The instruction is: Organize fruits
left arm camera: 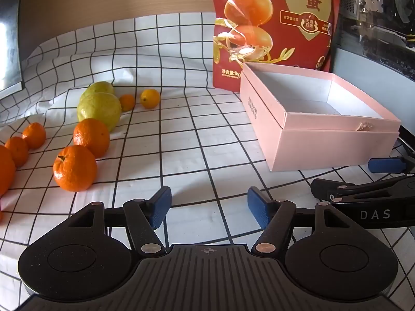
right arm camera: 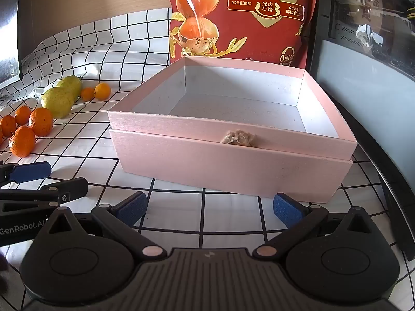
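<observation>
Left gripper (left arm camera: 208, 206) hung with jaws apart, nothing between them, over bare checked cloth (left arm camera: 181, 134). Right gripper (right arm camera: 208, 207) likewise spread wide and empty, its tips just short of the near wall of the pink box (right arm camera: 233, 165). The box sat open and empty on the right, near the table's right edge, with a red bag (left arm camera: 275, 26) standing right behind it. Fruit lay grouped on the left: oranges (left arm camera: 75, 168), two green pears (left arm camera: 99, 108) and small citrus (left arm camera: 150, 98) further back. A wide strip of open cloth separated fruit from box.
</observation>
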